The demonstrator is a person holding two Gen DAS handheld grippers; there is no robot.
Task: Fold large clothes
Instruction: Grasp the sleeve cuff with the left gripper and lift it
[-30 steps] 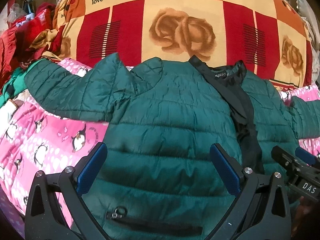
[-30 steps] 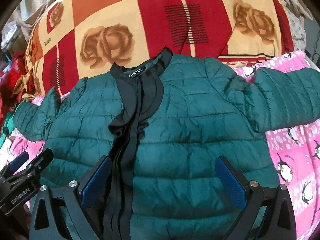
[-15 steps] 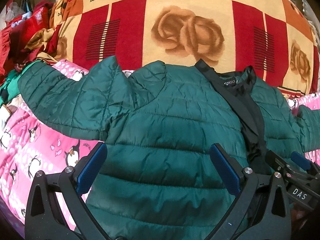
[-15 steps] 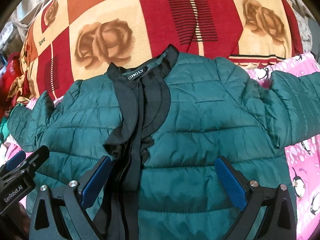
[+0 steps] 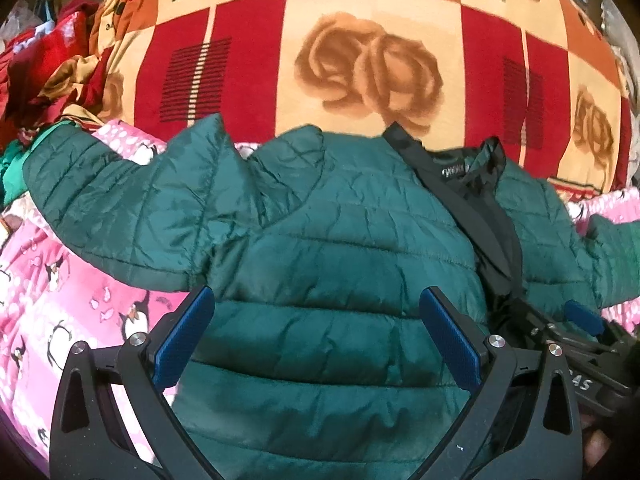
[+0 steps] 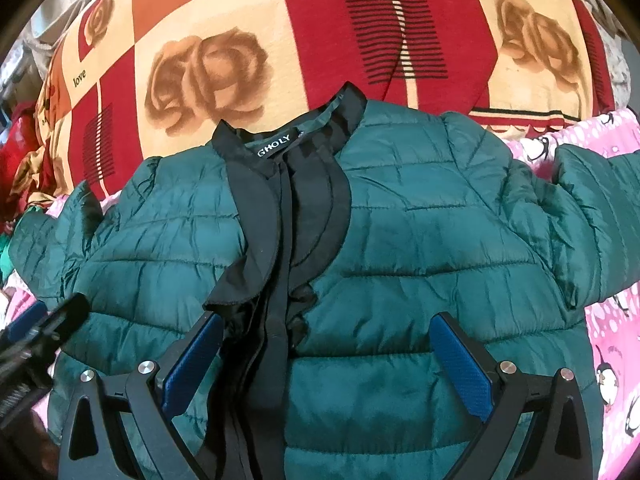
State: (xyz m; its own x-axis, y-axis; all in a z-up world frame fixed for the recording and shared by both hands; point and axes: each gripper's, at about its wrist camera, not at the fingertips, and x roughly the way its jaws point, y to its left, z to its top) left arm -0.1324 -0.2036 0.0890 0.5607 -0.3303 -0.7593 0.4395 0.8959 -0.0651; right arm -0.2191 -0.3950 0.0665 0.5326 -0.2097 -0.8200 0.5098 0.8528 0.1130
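A dark green quilted puffer jacket (image 5: 340, 248) with a black collar and front placket (image 6: 292, 208) lies flat, front up, sleeves spread to both sides. It also fills the right wrist view (image 6: 420, 240). My left gripper (image 5: 316, 320) is open and empty over the jacket's left chest panel. My right gripper (image 6: 326, 344) is open and empty over the middle, its left pad by the black placket. The right gripper shows at the edge of the left wrist view (image 5: 576, 344), and the left gripper at the left edge of the right wrist view (image 6: 32, 332).
The jacket rests on a pink penguin-print sheet (image 5: 72, 280). Behind it is a red, orange and cream blanket with rose prints (image 5: 360, 60). A heap of red and green clothes (image 5: 36, 68) lies at the far left.
Both grippers have moved forward over the jacket toward the collar. The pocket zipper has dropped out of the left view. Both stay open.
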